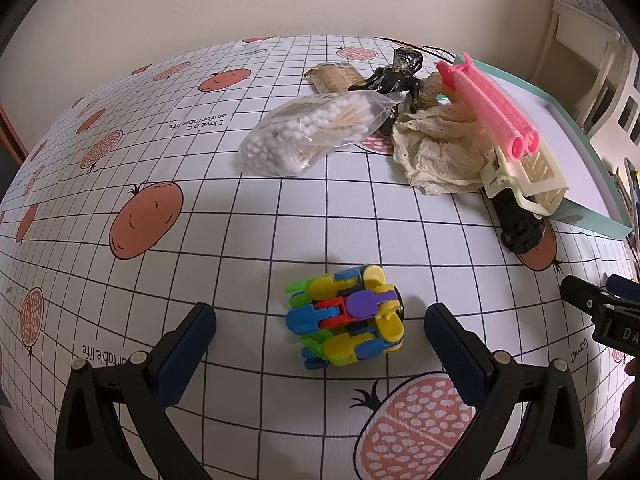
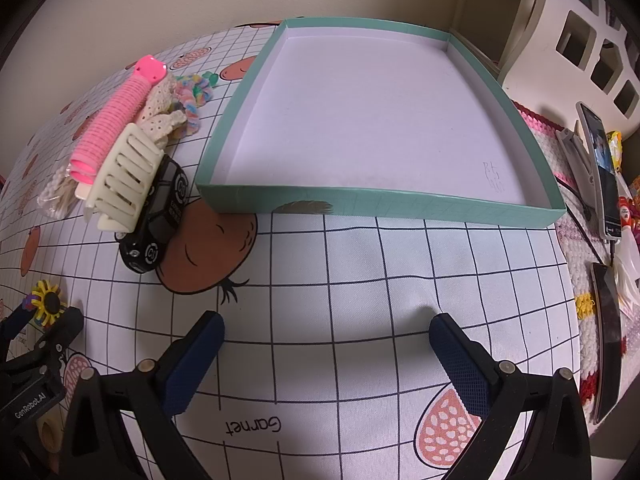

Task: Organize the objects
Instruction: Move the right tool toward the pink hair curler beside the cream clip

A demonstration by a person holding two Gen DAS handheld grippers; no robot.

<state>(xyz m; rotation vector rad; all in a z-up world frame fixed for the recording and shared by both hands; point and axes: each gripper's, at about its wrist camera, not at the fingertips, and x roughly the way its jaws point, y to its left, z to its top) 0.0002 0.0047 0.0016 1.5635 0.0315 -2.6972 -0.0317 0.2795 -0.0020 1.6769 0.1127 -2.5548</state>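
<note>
The left gripper (image 1: 320, 330) stood wide open around a multicoloured block toy (image 1: 346, 316) on the gridded tablecloth (image 1: 240, 240), touching neither finger. The right gripper (image 2: 326, 340) hovered open and empty, the teal tray (image 2: 380, 200) at its 12 o'clock.

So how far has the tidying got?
Barely begun. The teal box holds nothing yet. The left gripper, jaws open, flanks the colourful block toy without gripping it. The right gripper hangs open over bare cloth. The cotton swabs, toy car, hair claw and pink rollers wait outside.
</note>
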